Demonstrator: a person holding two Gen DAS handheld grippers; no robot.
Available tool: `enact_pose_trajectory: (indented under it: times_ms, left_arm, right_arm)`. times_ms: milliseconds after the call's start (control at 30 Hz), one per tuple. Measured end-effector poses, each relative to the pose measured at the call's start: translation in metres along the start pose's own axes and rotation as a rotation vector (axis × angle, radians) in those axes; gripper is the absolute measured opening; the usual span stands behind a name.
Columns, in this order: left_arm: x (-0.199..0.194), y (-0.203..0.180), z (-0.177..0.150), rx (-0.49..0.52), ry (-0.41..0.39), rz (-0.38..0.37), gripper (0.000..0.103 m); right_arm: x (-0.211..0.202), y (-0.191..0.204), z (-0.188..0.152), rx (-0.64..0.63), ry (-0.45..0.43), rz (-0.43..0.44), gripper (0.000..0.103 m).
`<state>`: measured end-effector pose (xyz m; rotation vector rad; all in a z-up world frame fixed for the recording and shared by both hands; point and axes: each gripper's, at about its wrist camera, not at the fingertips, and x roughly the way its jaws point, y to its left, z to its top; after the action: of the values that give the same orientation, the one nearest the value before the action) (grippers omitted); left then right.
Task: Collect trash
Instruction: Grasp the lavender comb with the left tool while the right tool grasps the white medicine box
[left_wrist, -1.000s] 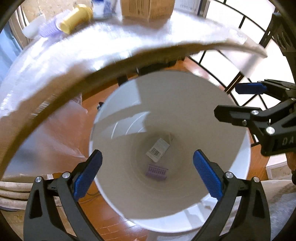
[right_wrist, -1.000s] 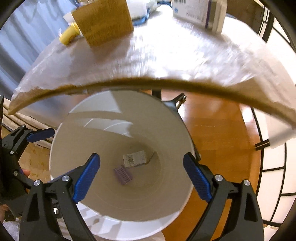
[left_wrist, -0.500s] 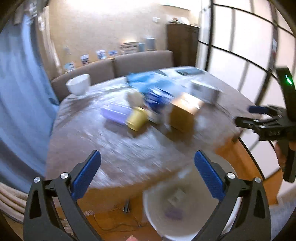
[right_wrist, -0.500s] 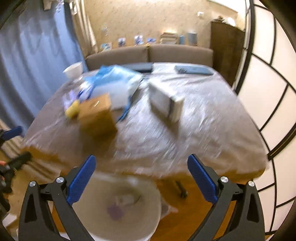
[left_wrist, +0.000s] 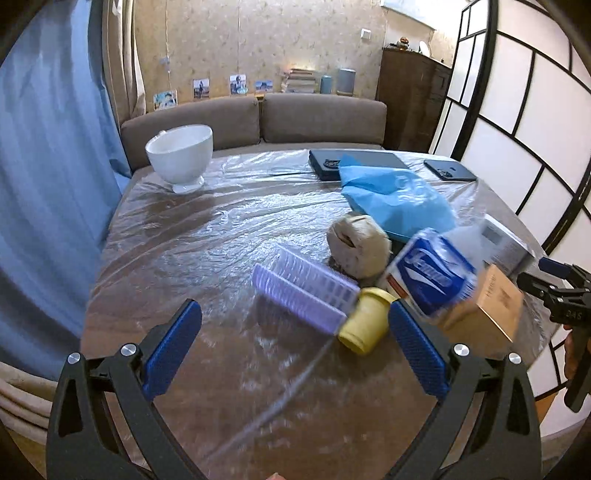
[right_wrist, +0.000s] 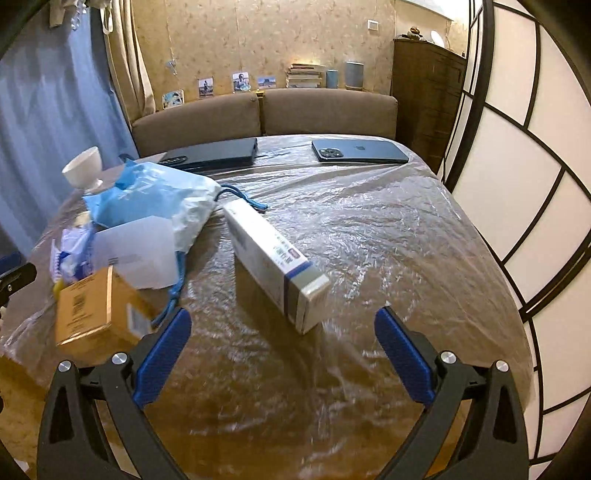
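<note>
Trash lies on the plastic-covered table (left_wrist: 207, 236). In the left wrist view I see a purple ribbed tray (left_wrist: 306, 291), a yellow cap (left_wrist: 364, 326), a crumpled paper ball (left_wrist: 356, 245), a blue-white packet (left_wrist: 432, 271), a brown carton (left_wrist: 487, 310) and a blue plastic bag (left_wrist: 395, 195). My left gripper (left_wrist: 293, 349) is open and empty, just short of the purple tray. In the right wrist view a long white box (right_wrist: 275, 258) lies ahead, with the brown carton (right_wrist: 96, 310) and the blue bag (right_wrist: 155, 195) to the left. My right gripper (right_wrist: 282, 352) is open and empty near the box's end.
A white bowl (left_wrist: 181, 157) stands at the far left of the table. A dark flat case (right_wrist: 218, 151) and a phone (right_wrist: 360, 151) lie at the far edge. A brown sofa (right_wrist: 262, 114) is behind. A paper screen (right_wrist: 535, 184) stands to the right.
Both grippers have risen from over the white bin beside the table to above the tabletop. The bin has dropped out of view. Both stay open and empty.
</note>
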<state>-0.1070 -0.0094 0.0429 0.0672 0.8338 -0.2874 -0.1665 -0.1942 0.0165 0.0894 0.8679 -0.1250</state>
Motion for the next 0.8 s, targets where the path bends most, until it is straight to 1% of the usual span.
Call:
enact_pose_trajectory:
  times_ms: [233, 367, 567, 800]
  left_arm:
    - [0.031, 0.01, 0.005, -0.036, 0.051, -0.022, 0.101]
    - [0.043, 0.012, 0.005, -0.036, 0.073, -0.015, 0.101]
    - [0.05, 0.018, 0.004, -0.054, 0.092, -0.026, 0.101]
    - [0.056, 0.017, 0.011, -0.021, 0.096, -0.025, 0.101]
  right_arm:
    - [0.02, 0.004, 0.008, 0.012, 0.018, 0.006, 0.098]
    - [0.028, 0.007, 0.011, 0.011, 0.025, -0.002, 0.097]
    - [0.039, 0.006, 0.018, 0.019, 0.038, 0.01, 0.097]
    - [0.05, 0.013, 0.023, -0.015, 0.054, 0.018, 0.097]
